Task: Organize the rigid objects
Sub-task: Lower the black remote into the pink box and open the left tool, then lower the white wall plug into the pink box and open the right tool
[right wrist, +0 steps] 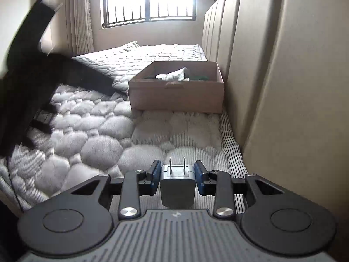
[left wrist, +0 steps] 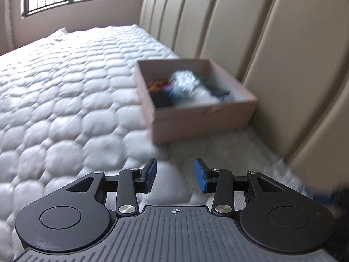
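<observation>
A cardboard box sits on the quilted mattress against the beige headboard; it holds several blurred items, among them white, blue, orange and black ones. The box also shows in the right wrist view, straight ahead. My left gripper is open and empty, low over the mattress, short of the box. My right gripper is shut on a grey plug adapter with its two prongs pointing forward, held just above the mattress.
The white quilted mattress stretches left toward a barred window. The padded headboard runs along the right side. The blurred dark shape of the left gripper and arm fills the left of the right wrist view.
</observation>
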`<action>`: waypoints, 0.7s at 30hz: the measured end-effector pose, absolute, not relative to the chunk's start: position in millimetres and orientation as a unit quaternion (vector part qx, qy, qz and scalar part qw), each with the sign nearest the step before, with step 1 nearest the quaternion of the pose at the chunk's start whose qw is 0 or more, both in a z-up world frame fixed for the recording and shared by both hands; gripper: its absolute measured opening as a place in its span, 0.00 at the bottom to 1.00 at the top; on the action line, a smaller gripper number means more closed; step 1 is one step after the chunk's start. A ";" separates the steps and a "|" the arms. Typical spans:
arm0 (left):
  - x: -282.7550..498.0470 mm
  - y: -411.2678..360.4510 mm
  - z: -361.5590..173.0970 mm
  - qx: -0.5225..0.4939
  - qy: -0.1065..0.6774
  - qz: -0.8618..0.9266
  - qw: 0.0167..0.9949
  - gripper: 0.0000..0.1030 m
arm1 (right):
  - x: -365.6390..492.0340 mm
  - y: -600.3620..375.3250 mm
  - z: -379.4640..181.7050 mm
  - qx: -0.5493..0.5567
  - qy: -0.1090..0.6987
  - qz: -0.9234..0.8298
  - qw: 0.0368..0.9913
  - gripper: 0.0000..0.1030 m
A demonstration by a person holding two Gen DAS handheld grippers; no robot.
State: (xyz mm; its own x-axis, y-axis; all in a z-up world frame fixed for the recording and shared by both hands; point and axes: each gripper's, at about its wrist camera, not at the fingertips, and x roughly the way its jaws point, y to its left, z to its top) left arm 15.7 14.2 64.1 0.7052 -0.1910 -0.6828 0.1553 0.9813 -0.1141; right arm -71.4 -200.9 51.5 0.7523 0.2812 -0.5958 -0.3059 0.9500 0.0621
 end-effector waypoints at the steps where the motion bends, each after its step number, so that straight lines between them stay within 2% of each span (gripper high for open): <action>1: 9.4 17.8 62.4 -0.026 0.372 -0.092 0.923 0.40 | -65.4 -200.3 56.9 -0.017 0.315 0.158 0.936 0.32; 8: -14.2 40.1 59.0 -0.053 0.363 -0.106 0.924 0.40 | -6.6 -178.8 118.0 -0.019 0.257 0.134 0.957 0.32; 12: -10.2 50.1 55.7 -0.061 0.359 -0.109 0.925 0.40 | 48.3 -148.7 157.8 -0.066 0.185 0.096 0.976 0.34; 13: -8.8 52.6 54.1 -0.063 0.358 -0.108 0.926 0.40 | 64.3 -140.6 164.3 -0.080 0.173 0.086 0.978 0.39; 14: -8.2 55.9 52.1 -0.066 0.357 -0.105 0.926 0.40 | 79.2 -135.0 168.3 -0.088 0.169 0.077 0.979 0.61; 15: -6.7 58.5 51.2 -0.070 0.357 -0.104 0.926 0.40 | 92.4 -130.9 169.9 -0.092 0.174 0.067 0.978 0.75; 21: 0.1 75.6 36.9 -0.089 0.356 -0.078 0.927 0.40 | 91.9 -147.8 137.5 -0.054 0.227 0.053 0.971 0.77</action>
State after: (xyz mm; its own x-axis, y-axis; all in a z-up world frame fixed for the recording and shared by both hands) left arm 0.1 75.6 36.9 0.7346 -0.2074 -0.6461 0.0802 0.9720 -0.2209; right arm 91.9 -147.8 137.5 0.8913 0.0789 -0.4465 -0.1278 0.9885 -0.0806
